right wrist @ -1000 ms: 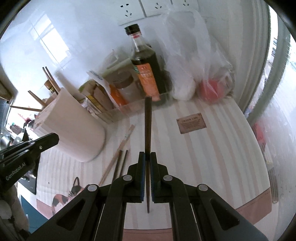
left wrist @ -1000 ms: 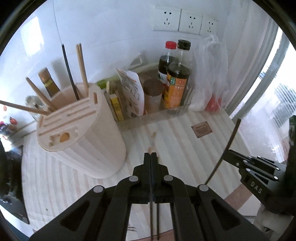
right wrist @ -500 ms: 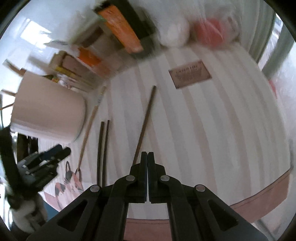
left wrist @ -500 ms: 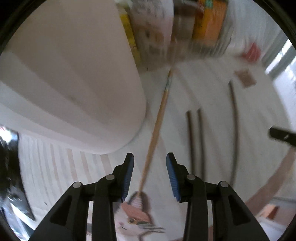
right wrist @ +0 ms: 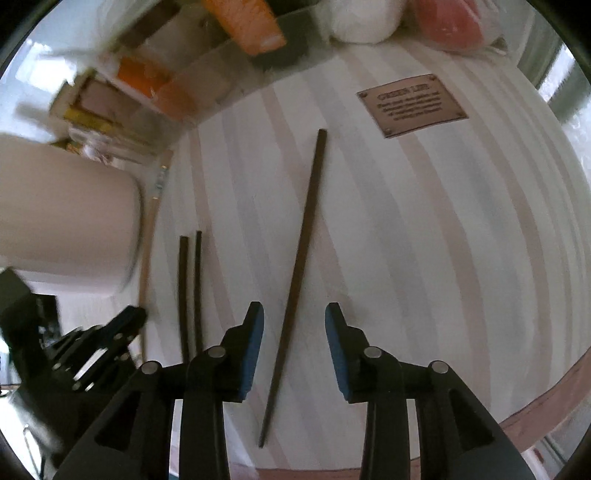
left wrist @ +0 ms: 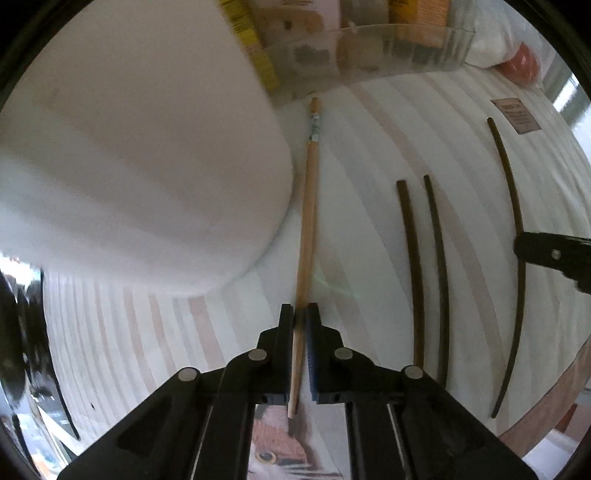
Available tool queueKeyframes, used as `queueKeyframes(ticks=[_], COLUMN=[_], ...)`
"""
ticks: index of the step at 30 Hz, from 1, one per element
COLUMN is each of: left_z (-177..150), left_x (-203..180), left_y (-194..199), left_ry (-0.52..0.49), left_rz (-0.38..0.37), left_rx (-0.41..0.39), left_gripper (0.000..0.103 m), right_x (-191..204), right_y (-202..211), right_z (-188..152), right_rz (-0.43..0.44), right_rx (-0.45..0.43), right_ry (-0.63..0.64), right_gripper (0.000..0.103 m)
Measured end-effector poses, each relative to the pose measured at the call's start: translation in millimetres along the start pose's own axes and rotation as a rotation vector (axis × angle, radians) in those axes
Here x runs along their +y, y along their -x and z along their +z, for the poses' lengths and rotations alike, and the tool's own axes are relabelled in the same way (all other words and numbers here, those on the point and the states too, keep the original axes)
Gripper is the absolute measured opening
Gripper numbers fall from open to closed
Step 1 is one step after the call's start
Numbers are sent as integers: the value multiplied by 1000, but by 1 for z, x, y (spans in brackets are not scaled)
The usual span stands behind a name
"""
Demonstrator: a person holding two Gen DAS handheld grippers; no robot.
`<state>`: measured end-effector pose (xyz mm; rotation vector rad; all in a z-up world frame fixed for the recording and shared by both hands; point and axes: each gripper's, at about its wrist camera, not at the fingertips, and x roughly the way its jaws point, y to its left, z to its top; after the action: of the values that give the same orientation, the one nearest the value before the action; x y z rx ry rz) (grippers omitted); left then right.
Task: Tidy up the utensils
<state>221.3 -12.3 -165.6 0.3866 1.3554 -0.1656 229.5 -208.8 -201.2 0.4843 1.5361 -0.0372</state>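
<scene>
Here, the wooden chopstick (left wrist: pixel 308 221) lies on the striped table (left wrist: pixel 354 155), running away from the camera just beside the white holder (left wrist: pixel 140 155), its far end w/ a pale band near the clear tray (left wrist: pixel 369 55) at the back. Left gripper (left wrist: pixel 302 314) is pinched on the stick's near part; fingers nearly together w/ the stick between them, near end poking out past the pads over a cat print on the cloth. Stick looks flat on the table or barely off it; can't tell which.

Right of it, well apart, two dark chopsticks (left wrist: pixel 424 269) lie side by side, roughly parallel, not touching. Further right lies a single dark chopstick (right wrist: pixel 295 280), longer-looking, alone on the table. In the right wrist view the right gripper (right wrist: pixel 294 317) sits over its near half, fingers wide apart, one each side of the stick, neither pad touching it. That gripper's tip also shows at the right edge of the left wrist view.

Beyond: a brown label plate (right wrist: pixel 412 105) on the cloth, far right. Tray holds orange-labelled bottles (right wrist: pixel 243 22) and packets, blurred. A white bag (right wrist: pixel 364 18) and smth red (right wrist: pixel 448 26) sit at the back right.
</scene>
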Motion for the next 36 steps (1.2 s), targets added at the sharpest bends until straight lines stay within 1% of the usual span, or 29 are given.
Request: queueKeyframes(ticks=[1, 2, 3, 4, 6, 9, 13, 15, 19, 21, 23, 24, 25, 27, 28, 29, 31, 33, 36], left_z=[-5, -10, -17, -23, -40, -65, -103, -123, -147, -155, -155, -153, -148, -144, -139, -133, -121, -112, -102], left_x=[1, 3, 4, 6, 9, 14, 23, 36, 58, 69, 76, 89, 91, 110, 113, 115, 116, 115, 117], left_y=[1, 3, 4, 5, 7, 12, 17, 19, 19, 20, 23, 24, 24, 21, 19, 16, 12, 6, 4], left_ry=[14, 28, 44, 59, 87, 123, 158, 193, 263, 277, 292, 299, 307, 308, 307, 304, 302, 279, 241], left_rz=[-6, -12, -27, -34, -45, -70, -95, -106, -133, -153, -167, -179, -193, -198, -197, -198, -181, -164, -130], left_rx=[5, 11, 23, 31, 49, 73, 100, 114, 140, 145, 133, 124, 114, 102, 99, 99, 100, 109, 92], left_gripper=[4, 4, 4, 4, 4, 4, 4, 4, 4, 4, 6, 7, 8, 18, 25, 28, 28, 28, 29], right_x=[7, 14, 18, 22, 27, 31, 28, 25, 23, 24, 24, 22, 20, 16, 13, 13, 10, 14, 19], right_y=[-1, -3, -3, -6, -6, -6, -4, -2, 0, -1, -2, -2, -3, -2, -1, 0, 4, 2, -2], right_z=[-2, -3, -4, -7, -12, -26, -60, -81, -112, -122, -124, -122, -120, -113, -108, -104, -95, -90, -87], right_rz=[-32, -69, -99, -121, -148, -173, -184, -190, -191, -192, -184, -159, -141, -113, -107, -104, -103, -120, -141], right_rx=[-17, -19, -26, -18, -21, 2, 42, 63, 99, 119, 137, 148, 154, 152, 142, 133, 122, 119, 116], right_ry=[24, 55, 74, 100, 138, 188, 258, 290, 322, 334, 327, 304, 283, 245, 234, 230, 230, 245, 265], right_gripper=[35, 27, 15, 7, 7, 7, 6, 6, 6, 6, 6, 6, 7, 7, 7, 7, 7, 7, 7])
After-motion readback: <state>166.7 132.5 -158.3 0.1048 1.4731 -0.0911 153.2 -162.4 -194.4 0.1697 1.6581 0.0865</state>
